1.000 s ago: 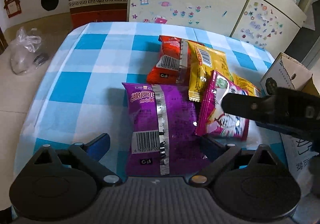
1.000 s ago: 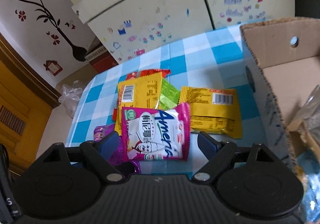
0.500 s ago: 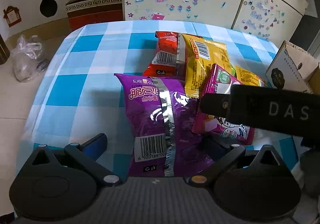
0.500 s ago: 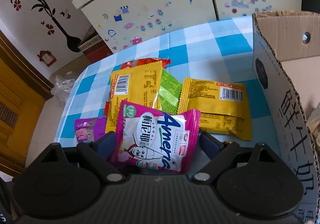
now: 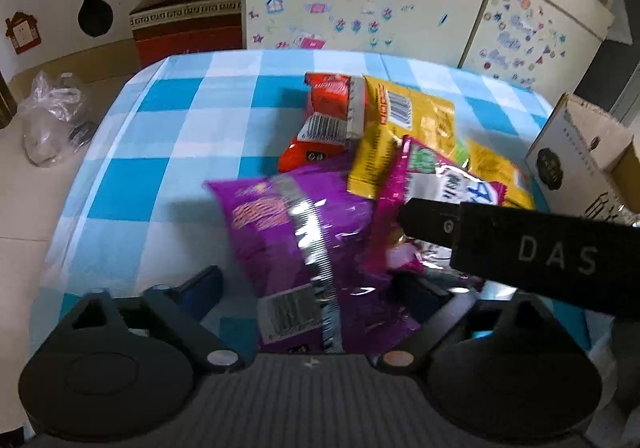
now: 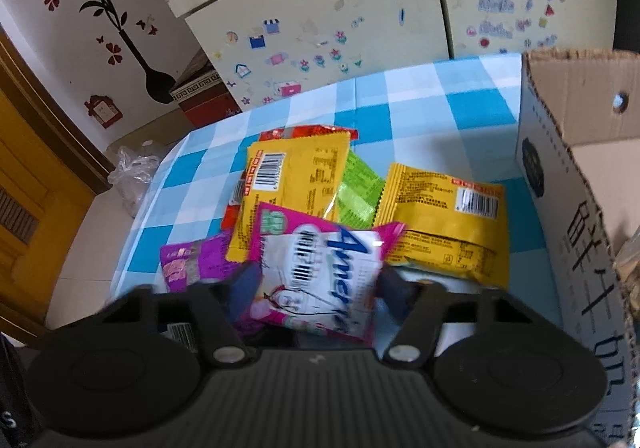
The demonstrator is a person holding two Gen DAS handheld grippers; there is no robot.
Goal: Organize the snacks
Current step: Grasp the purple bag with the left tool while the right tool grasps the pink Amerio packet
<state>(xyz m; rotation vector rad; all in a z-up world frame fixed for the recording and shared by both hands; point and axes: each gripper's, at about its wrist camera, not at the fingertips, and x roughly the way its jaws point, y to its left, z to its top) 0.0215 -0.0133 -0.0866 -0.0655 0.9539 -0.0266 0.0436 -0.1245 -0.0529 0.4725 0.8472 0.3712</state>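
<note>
left tongs (image 5: 308, 288): closing, purple packet (image 5: 304, 248) between, crumpled, silver seam | right tongs (image 6: 316, 284): closing, clamped on pink-white packet (image 6: 320, 272), buckled, blue lettering

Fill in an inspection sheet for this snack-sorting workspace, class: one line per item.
Surface: checked blue tablecloth.
Job's things: purple packet, pink packet, two yellow packets, red packet, green packet, overlapping; cardboard box at the right.
Clutter: nothing seen.
Grippers: left tool closing around purple packet; right tool closing on pink packet.
Cables: nothing seen.
Surroundings: stickered cabinet, plastic bag on floor.
</note>
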